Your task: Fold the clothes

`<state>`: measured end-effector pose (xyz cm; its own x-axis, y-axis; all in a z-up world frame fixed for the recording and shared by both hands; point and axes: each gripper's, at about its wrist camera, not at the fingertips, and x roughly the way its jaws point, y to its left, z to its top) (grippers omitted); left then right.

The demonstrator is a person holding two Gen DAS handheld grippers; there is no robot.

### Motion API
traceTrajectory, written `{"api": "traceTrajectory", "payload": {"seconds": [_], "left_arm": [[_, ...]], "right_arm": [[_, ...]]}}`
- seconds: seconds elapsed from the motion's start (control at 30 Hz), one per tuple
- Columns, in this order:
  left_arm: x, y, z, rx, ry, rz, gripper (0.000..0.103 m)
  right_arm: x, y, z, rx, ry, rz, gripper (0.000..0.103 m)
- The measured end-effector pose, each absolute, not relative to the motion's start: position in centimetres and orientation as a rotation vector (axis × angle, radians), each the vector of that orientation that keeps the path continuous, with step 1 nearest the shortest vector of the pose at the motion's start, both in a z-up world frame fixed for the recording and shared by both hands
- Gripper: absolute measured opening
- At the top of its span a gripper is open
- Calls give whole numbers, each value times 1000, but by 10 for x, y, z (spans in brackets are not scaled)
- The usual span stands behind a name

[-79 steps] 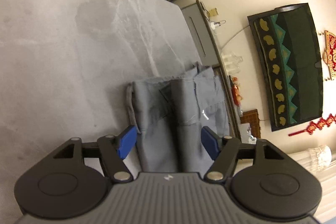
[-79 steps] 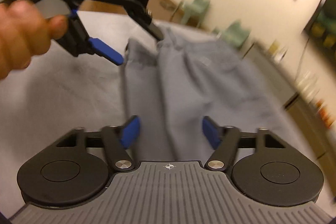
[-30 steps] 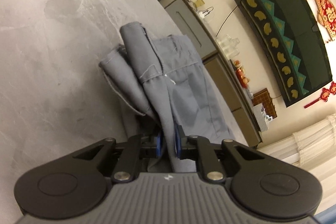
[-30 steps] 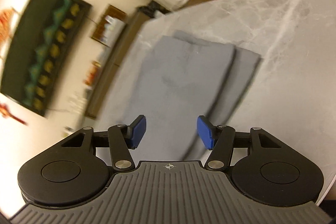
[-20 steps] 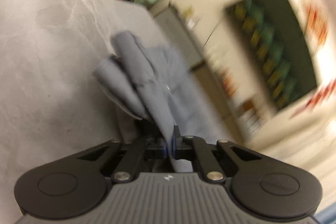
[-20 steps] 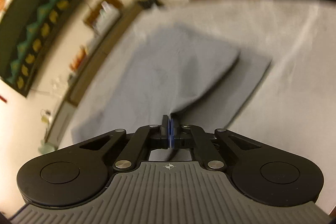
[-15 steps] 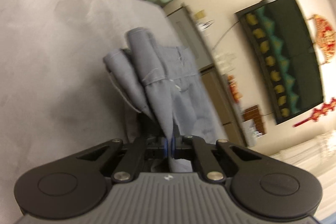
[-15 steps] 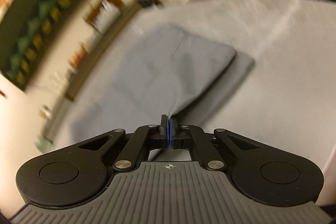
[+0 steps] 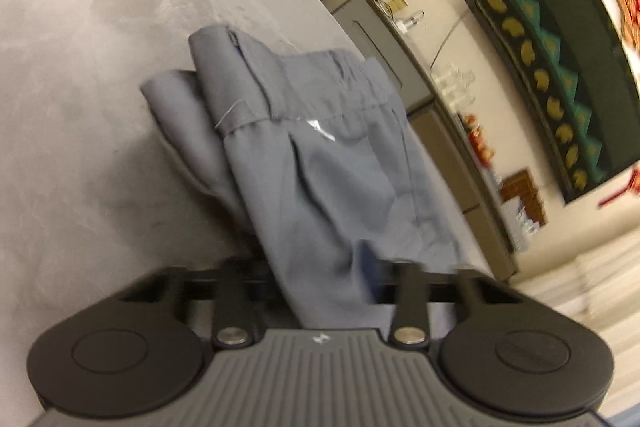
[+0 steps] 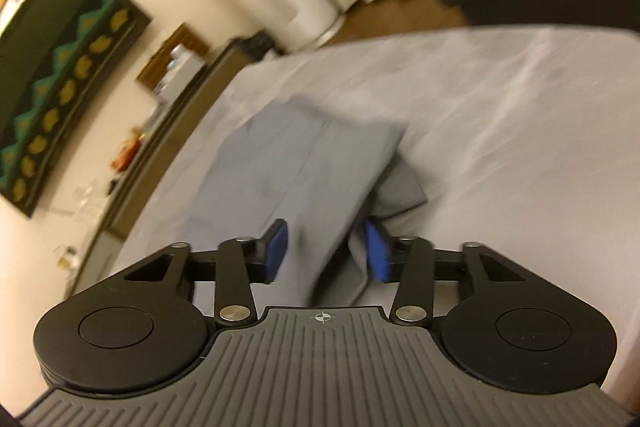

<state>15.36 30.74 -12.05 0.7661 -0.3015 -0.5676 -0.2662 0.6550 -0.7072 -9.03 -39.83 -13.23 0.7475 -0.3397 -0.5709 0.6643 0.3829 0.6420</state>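
While both wrist views carry some motion blur, the grey trousers are plainly lying on the grey marbled desk, folded lengthwise. Left gripper: jaws have just been opening and now stand partly apart; a raised fold of the waistband end runs between them, draped over the near side, so only the right blue pad shows, and the cloth hangs loose rather than pinched. Ahead of these jaws the waistband, with a small clear tag, lies on the desk, a rolled edge to its left. Right gripper: jaws have also just been opening and stand partly apart, both blue pads visible; the hem end of the trousers slumps between them, brushing the right pad, not clamped. Ahead of these jaws the upper layer lies skewed over a darker lower layer that sticks out to the right. Beyond the desk: a dark wall hanging and a low cabinet.
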Motion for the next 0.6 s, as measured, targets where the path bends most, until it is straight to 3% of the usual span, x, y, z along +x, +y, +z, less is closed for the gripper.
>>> {"api": "traceTrajectory", "payload": {"seconds": [0.03, 0.1, 0.2, 0.4, 0.6], "left_arm": [[153, 307, -120, -875, 719, -25, 19], [152, 308, -120, -870, 714, -30, 14], [148, 308, -115, -866, 679, -54, 9], [103, 317, -75, -1012, 438, -201, 2], [61, 324, 18, -1057, 126, -323, 3]], "right_arm": [[-87, -402, -137, 1023, 372, -641, 16], [-79, -411, -147, 1081, 360, -621, 7], [-74, -413, -150, 1076, 354, -628, 1], [-95, -400, -106, 985, 201, -548, 0], [-119, -375, -13, 853, 102, -407, 0]]}}
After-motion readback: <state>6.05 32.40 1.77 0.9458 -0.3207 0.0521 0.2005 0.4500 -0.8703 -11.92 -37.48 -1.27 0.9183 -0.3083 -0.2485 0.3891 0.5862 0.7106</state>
